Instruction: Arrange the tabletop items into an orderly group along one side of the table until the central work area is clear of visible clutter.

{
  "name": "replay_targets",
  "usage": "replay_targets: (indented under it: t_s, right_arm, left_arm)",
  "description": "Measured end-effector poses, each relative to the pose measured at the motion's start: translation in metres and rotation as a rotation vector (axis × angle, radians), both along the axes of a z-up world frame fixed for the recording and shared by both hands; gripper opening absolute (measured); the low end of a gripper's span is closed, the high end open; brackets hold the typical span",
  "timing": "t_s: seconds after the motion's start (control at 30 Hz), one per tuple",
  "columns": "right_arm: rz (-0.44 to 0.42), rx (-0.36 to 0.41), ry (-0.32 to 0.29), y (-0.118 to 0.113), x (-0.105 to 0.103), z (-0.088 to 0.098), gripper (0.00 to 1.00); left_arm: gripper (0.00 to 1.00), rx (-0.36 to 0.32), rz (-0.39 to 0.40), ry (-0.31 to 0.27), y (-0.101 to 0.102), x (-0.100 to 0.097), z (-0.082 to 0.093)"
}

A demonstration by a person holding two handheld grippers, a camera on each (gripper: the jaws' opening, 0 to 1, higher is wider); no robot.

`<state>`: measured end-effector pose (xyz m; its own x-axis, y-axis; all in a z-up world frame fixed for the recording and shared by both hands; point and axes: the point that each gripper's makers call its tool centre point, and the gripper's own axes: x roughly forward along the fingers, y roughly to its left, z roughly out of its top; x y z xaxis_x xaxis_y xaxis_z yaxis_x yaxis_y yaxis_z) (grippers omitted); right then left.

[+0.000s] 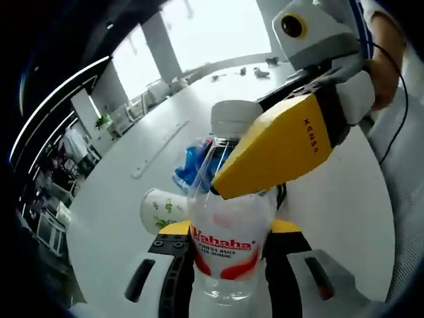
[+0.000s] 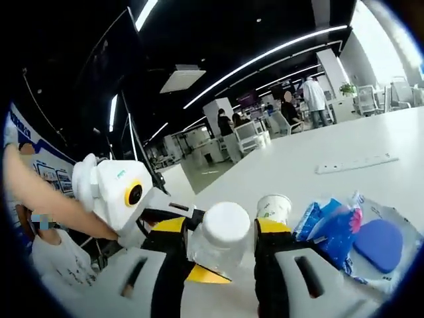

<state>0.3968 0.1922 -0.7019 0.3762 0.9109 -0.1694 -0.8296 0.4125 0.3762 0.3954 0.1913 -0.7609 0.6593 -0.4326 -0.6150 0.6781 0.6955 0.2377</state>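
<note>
We're clamping the water bottle (image 1: 225, 255) upright between the left gripper (image 1: 228, 265) jaws, just above the table (image 1: 344, 218). The right gripper (image 2: 222, 255) is closing around its white cap (image 2: 226, 225), so we're gripping both ends of one vertical axis, cup (image 1: 159, 211) and blue packet (image 2: 331, 228) lying just beyond.

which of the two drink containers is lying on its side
The white paper cup with green print lies on its side on the table, mouth toward the camera. The Wahaha water bottle stands upright between the left gripper fingers.
</note>
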Motion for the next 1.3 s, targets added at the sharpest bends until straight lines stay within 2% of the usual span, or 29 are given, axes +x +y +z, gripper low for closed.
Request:
replay_targets:
  t_s: [0.03,0.1,0.23,0.47,0.67,0.83,0.97,1.13,1.27,1.3]
  right_arm:
    - [-0.006,0.014,0.006,0.002,0.0,0.003,0.26]
    - [-0.006,0.01,-0.029,0.002,0.0,0.009,0.25]
    - [-0.001,0.02,-0.043,0.001,0.0,0.018,0.24]
    - [0.059,0.0,-0.107,0.006,-0.004,0.036,0.22]
    - [0.123,0.007,-0.181,0.01,-0.01,0.058,0.21]
    - [0.172,0.029,-0.188,0.008,-0.013,0.071,0.21]
    - [0.225,0.033,-0.198,0.007,-0.02,0.076,0.2]
    - [0.299,0.028,-0.216,0.004,-0.029,0.078,0.2]
    - [0.37,0.012,-0.236,0.005,-0.038,0.077,0.19]
    - [0.387,0.007,-0.241,0.005,-0.041,0.076,0.19]
  left_arm:
    - [0.37,0.0,0.013,0.007,0.001,0.0,0.0]
    - [0.37,-0.015,0.025,-0.012,0.002,0.003,0.002]
    - [0.37,-0.027,0.055,-0.039,0.002,0.004,0.013]
    - [0.38,-0.078,0.132,-0.078,0.002,0.004,0.027]
    - [0.39,-0.135,0.215,-0.135,0.003,0.004,0.047]
    - [0.39,-0.17,0.247,-0.179,0.001,0.0,0.06]
    - [0.39,-0.193,0.244,-0.188,-0.002,-0.007,0.064]
    - [0.39,-0.206,0.188,-0.183,-0.012,-0.019,0.065]
    - [0.51,-0.251,0.179,-0.197,-0.015,-0.021,0.07]
    - [0.54,-0.296,0.187,-0.19,-0.016,-0.021,0.071]
